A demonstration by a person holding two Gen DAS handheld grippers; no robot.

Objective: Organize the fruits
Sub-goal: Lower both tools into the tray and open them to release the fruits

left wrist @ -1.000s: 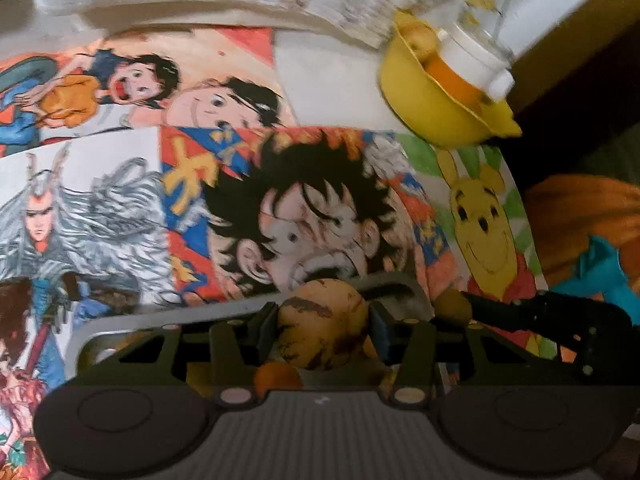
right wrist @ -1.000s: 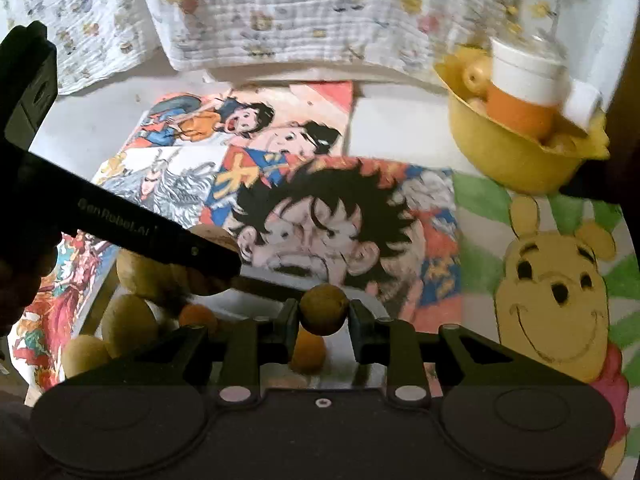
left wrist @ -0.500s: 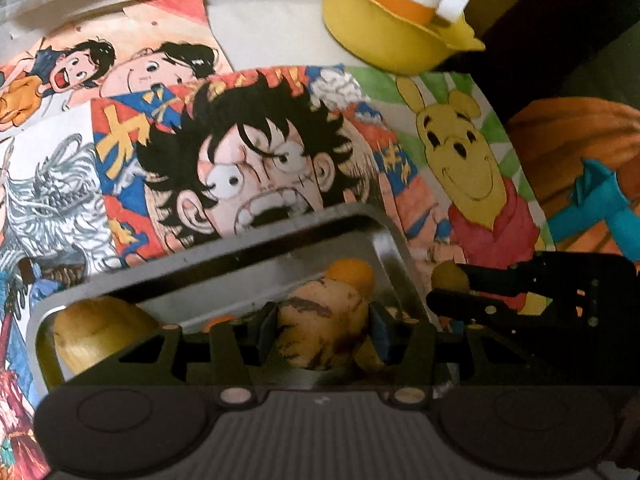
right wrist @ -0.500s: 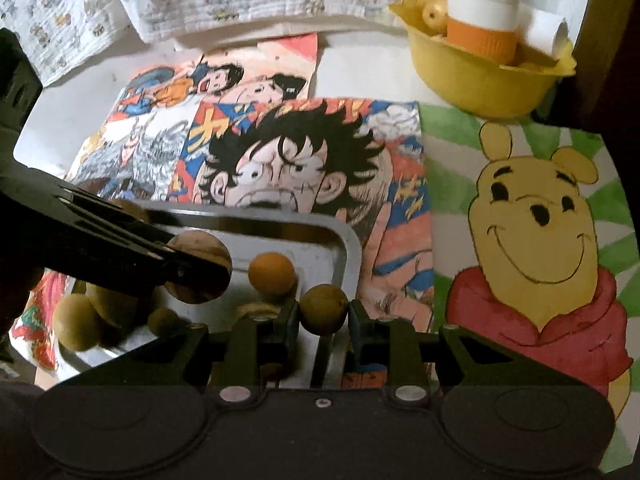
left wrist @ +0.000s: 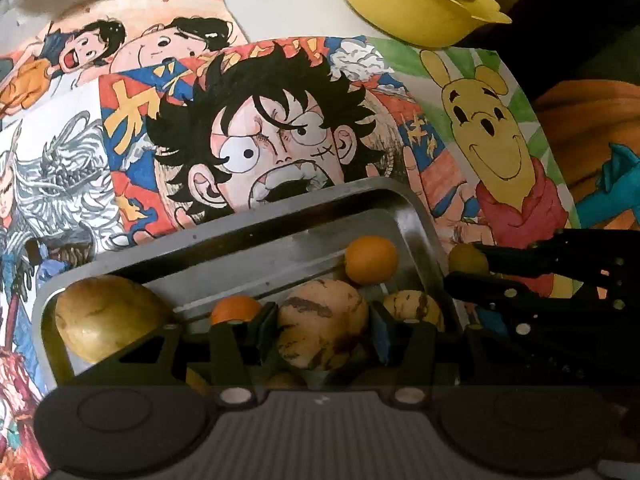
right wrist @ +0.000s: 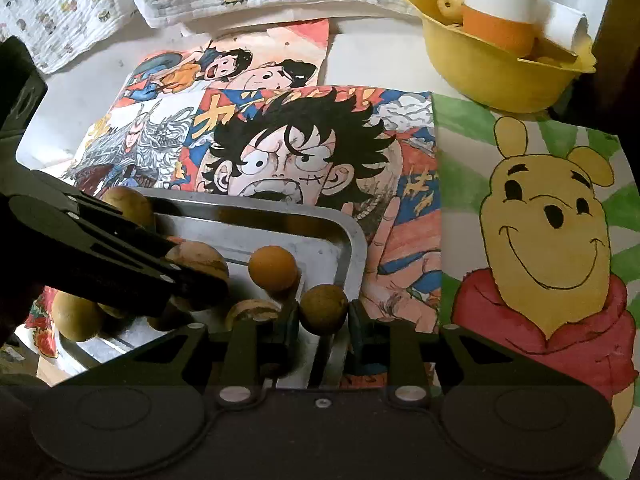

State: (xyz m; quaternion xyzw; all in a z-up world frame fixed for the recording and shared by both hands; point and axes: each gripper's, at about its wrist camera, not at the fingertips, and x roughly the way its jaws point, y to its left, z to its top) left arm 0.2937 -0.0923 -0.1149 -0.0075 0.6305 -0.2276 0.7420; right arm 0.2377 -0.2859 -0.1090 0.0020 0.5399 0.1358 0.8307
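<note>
Here, left gripper (left wrist: 323, 330) fingers clamp a streaked tan fruit (left wrist: 322, 328) over the metal tray (left wrist: 304, 204). Right gripper (right wrist: 323, 314) fingers pinch a small brown fruit (right wrist: 323, 309) above the tray's right rim. Orange fruit (left wrist: 371, 259) lies at the tray's 1 o'clock; yellow bowl (right wrist: 492, 76) at 1 o'clock on the table.

Fruits (left wrist: 371, 259) in tray (left wrist: 280, 216)

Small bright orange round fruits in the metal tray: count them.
2. One small bright orange round fruit near the metal tray's far right corner, another mid-tray behind the left tongs. More may be hidden.
</note>
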